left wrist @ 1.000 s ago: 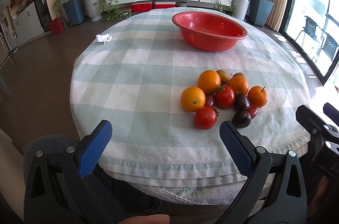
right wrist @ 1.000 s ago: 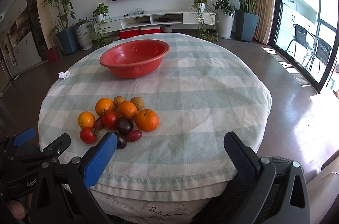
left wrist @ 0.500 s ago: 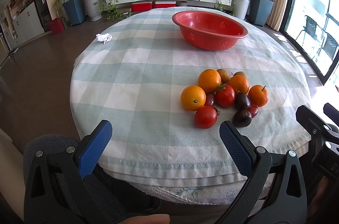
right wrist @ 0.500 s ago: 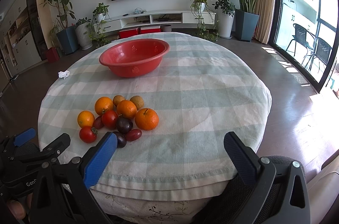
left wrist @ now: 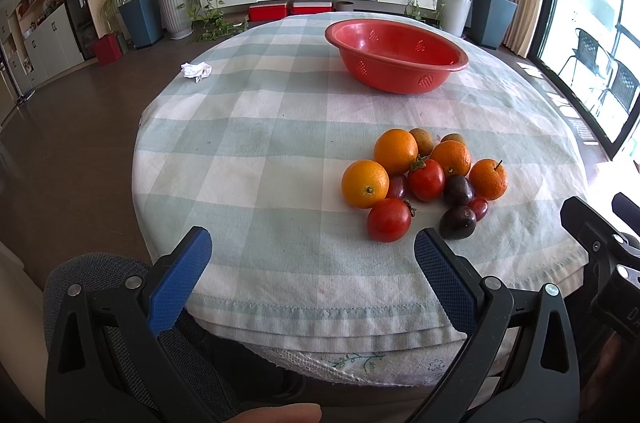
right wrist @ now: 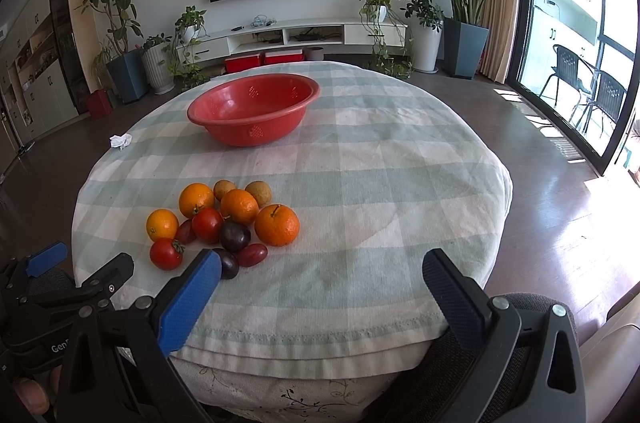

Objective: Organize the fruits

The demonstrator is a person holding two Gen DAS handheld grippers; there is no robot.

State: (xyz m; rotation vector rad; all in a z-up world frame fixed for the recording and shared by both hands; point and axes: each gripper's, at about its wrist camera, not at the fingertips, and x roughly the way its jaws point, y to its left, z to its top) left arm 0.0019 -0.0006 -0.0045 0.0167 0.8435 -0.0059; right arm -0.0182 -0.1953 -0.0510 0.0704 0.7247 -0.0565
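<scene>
A pile of fruit lies on the checked tablecloth: several oranges, two red tomatoes, dark plums and small brownish fruits. It also shows in the right wrist view. An empty red colander bowl stands farther back. My left gripper is open and empty at the table's near edge, left of the pile. My right gripper is open and empty at the near edge, right of the pile; its left finger hides part of a plum.
A crumpled white tissue lies near the far left edge of the round table. Potted plants, a TV console and a glass door stand behind. A grey chair back is below the left gripper.
Both grippers have edged slightly forward toward the table; the fruit and bowl have not moved.
</scene>
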